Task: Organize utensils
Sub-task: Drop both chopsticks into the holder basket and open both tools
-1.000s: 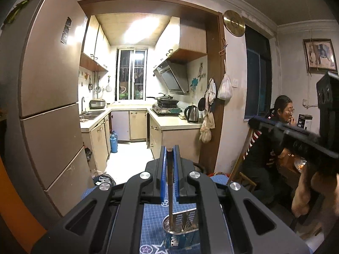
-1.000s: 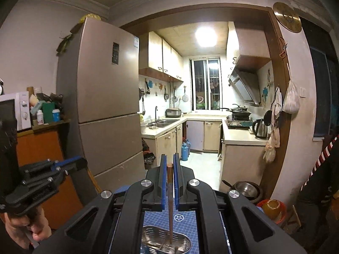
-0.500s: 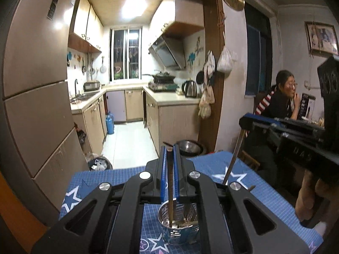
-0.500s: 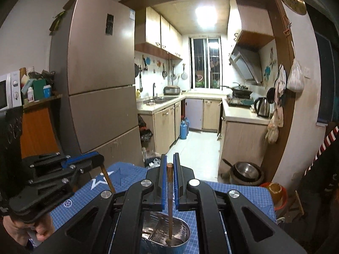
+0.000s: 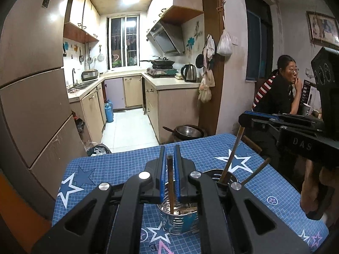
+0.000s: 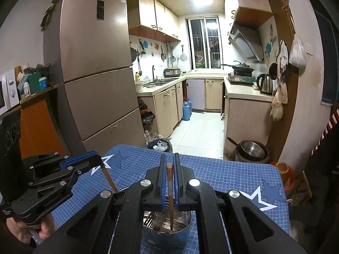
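Left hand-held gripper [image 5: 170, 163] pinching chopstick [image 5: 170, 190], tip hidden in tin [image 5: 180, 222]

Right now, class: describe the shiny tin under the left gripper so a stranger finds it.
Find the table with the blue star cloth. Near its front edge, below the left gripper and its chopstick, stands the shiny tin. Unlike the darker holder behind it, its mirror wall reflects the stars.

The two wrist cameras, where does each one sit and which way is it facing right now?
Left wrist: on the left gripper, looking along its fingers over a chopstick and metal holder toward the kitchen; right gripper at right.
Right wrist: on the right gripper, facing the kitchen over its own chopstick; left gripper at left.
Shared: blue star tablecloth, kettle.
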